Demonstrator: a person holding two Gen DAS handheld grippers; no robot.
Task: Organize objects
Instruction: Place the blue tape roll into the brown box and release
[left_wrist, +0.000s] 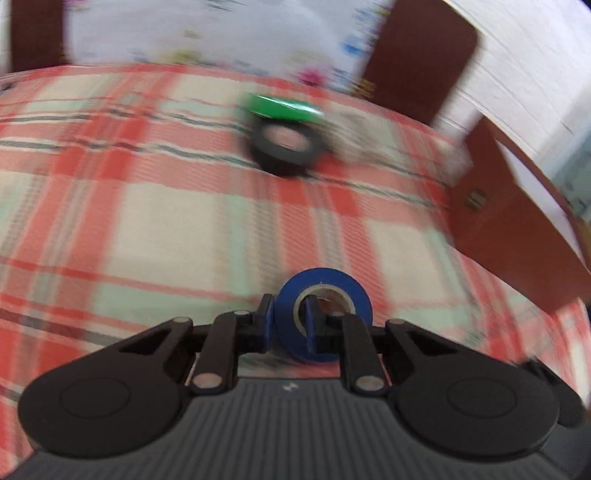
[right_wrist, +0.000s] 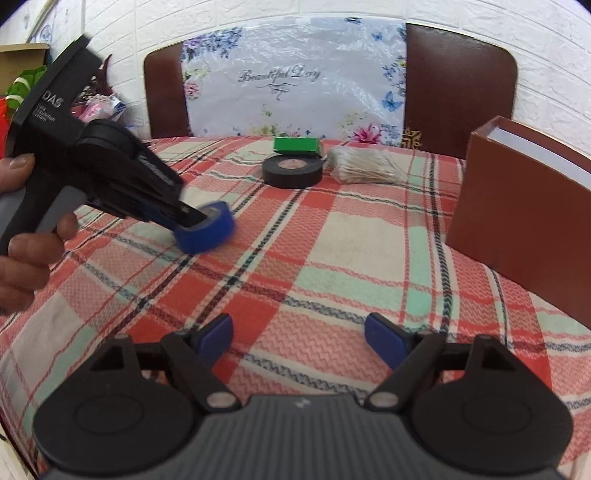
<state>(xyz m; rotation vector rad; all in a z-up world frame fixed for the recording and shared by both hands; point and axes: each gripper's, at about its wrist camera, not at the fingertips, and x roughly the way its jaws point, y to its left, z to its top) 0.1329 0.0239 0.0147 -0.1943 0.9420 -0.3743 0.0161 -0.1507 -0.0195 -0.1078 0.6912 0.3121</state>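
One wall of the blue roll (left_wrist: 325, 314), light and stiff, is seen pinched by the left gripper (left_wrist: 288, 325) at lower centre, while in the right view it sits left of centre and the right gripper (right_wrist: 299, 339) is spread, empty.

Three tape rolls: blue tape roll (right_wrist: 207, 230), black tape roll (right_wrist: 291, 170), green tape roll (right_wrist: 296, 146), one brown box (right_wrist: 517, 221), one bag of sticks (right_wrist: 364, 166)

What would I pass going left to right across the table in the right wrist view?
left gripper → blue tape roll → black tape roll → bag of cotton swabs → brown box.
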